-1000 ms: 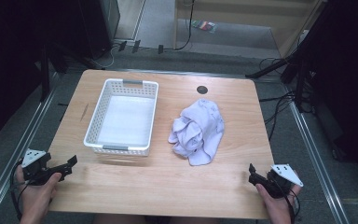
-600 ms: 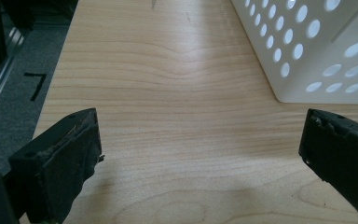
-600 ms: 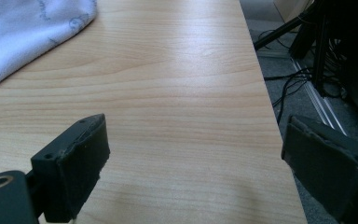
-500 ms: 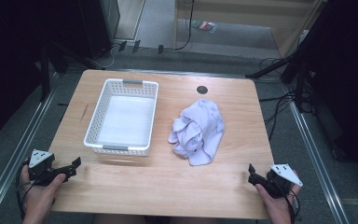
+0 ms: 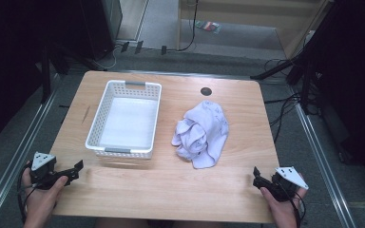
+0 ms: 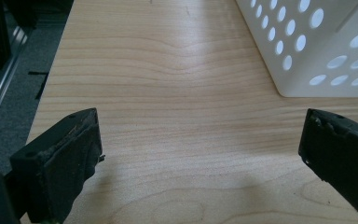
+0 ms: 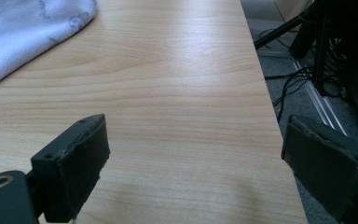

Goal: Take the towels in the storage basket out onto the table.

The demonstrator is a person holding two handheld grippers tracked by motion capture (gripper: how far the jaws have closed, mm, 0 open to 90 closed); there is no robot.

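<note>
A crumpled pale lavender cloth (image 5: pixel 202 133) lies right of centre on the wooden table (image 5: pixel 171 190). To its left stands an empty white perforated basket (image 5: pixel 123 150). My left gripper (image 5: pixel 73 170) hovers open at the table's near left corner, a short way in front of the basket's near left corner. Its own view shows the basket wall (image 6: pixel 317 46) ahead to the right, with bare wood between the left gripper's (image 6: pixel 200 135) jaws. My right gripper (image 5: pixel 257 176) is open at the near right corner. From the right gripper (image 7: pixel 196 135) the cloth's edge (image 7: pixel 28 28) lies far ahead to the left.
A small dark round hole (image 5: pixel 206 91) sits near the table's far edge. Metal rails (image 5: pixel 318 147) run along both sides of the table, with cables (image 5: pixel 285 114) on the floor to the right. The table's right edge (image 7: pixel 275 126) passes between the right jaws.
My left gripper has drifted slightly to the right along the near edge. The right gripper, cloth and basket have not moved.
</note>
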